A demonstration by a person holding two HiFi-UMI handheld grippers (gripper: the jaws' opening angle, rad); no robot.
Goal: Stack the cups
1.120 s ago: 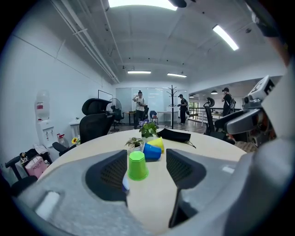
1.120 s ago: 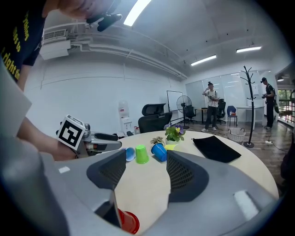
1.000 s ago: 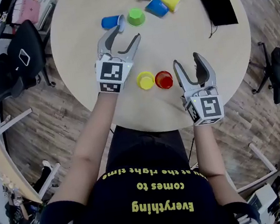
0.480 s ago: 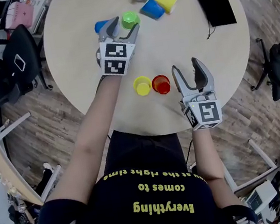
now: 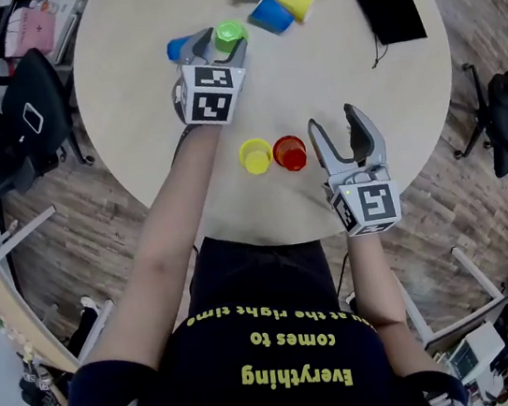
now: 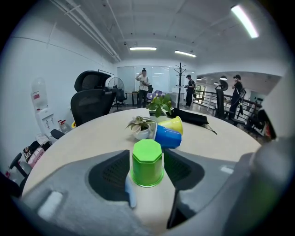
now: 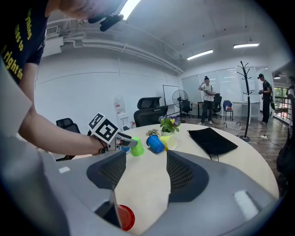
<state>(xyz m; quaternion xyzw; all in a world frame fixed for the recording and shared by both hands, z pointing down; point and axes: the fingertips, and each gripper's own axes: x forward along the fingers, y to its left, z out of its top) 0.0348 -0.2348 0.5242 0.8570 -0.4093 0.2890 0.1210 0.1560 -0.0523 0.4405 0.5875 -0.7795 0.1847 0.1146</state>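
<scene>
**Step in hand:** first pick-up, by my judgement.

**Left gripper** [image 5: 219, 46]: straddles the green cup [image 6: 147, 162], which stands upside down on the counter [image 5: 156, 117]. The jaws have just been closing but are not clamped, and a gap shows on either side of the cup.

**Other cups:** a blue cup [image 5: 179, 48] sits just left of the green cup, close to one jaw. A yellow cup [image 5: 255, 155] and a red cup [image 5: 290, 152] stand side by side, well nearer the person than the green cup.

**Right gripper** [image 5: 340, 132]: hangs nearer the person again, jaws apart, nothing between them.

**Next move:** calls for closing squarely on the green cup without nudging the blue cup, then lifting it clear and seating it on another cup.
</scene>
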